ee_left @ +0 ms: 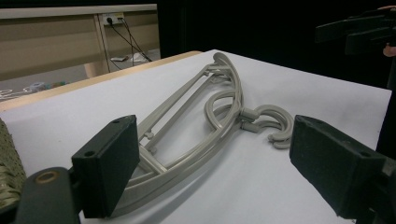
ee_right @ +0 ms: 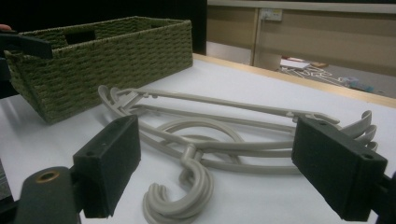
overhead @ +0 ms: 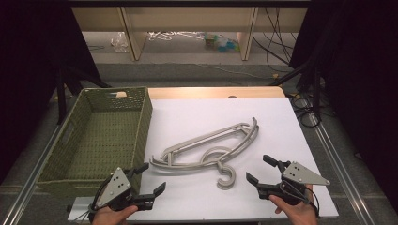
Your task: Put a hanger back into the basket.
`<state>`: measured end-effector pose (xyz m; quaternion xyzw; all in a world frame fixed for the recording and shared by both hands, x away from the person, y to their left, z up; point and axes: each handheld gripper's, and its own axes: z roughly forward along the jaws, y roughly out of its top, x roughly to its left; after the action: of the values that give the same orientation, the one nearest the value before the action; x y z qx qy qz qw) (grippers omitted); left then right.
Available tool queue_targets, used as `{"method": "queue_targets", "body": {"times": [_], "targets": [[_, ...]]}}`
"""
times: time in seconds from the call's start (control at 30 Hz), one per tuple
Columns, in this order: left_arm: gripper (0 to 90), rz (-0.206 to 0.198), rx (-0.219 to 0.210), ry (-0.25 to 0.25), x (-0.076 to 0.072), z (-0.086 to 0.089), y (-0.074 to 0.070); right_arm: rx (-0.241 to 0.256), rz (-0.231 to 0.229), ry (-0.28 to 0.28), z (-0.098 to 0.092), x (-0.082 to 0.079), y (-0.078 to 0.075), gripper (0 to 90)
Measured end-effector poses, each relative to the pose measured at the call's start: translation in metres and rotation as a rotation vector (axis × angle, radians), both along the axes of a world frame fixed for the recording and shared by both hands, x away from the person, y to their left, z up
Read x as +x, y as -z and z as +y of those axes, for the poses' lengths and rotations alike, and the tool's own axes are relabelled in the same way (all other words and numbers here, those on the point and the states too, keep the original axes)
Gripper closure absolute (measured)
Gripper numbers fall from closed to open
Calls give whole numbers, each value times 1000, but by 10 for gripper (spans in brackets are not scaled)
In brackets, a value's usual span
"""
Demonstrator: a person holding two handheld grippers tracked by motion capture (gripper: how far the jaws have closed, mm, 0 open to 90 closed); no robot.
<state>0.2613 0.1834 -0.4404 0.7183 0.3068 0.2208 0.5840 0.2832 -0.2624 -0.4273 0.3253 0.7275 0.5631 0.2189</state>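
White table (overhead: 281,122) bears stacked, perhaps three, grey hangers (overhead: 206,145).

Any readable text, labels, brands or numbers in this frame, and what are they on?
None can be read. The grey plastic hangers, the green woven basket, the white table sheet and both black grippers, left gripper and right gripper, bear no legible print; the floor clutter behind is too blurred.

white tabletop (overhead: 281,122) with wood edge, black curtains (overhead: 361,70) both sides, grey floor (overhead: 187,63) with loose cables (overhead: 277,51), beige bench (overhead: 187,18) at back, dim light
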Motion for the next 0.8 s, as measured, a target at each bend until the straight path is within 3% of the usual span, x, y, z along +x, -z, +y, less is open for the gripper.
{"method": "queue_targets", "body": {"times": [0.2,0.23,0.4,0.53,0.63,0.8], "targets": [[158,9,-8,1,0,-3,2,-11,3,-1,1,0,-1,168],[158,2,17,6,0,-2,1,-10,0,-3,1,1,-1,168],[159,6,28,-2,1,-2,2,-28,6,-18,2,4,-2,171],[159,17,34,-11,1,-2,2,-63,-15,-32,2,13,-3,179],[159,26,29,-15,1,-4,3,-89,-7,-45,2,18,-3,185],[159,23,43,-6,1,-4,3,-166,7,-123,10,28,-5,219]]}}
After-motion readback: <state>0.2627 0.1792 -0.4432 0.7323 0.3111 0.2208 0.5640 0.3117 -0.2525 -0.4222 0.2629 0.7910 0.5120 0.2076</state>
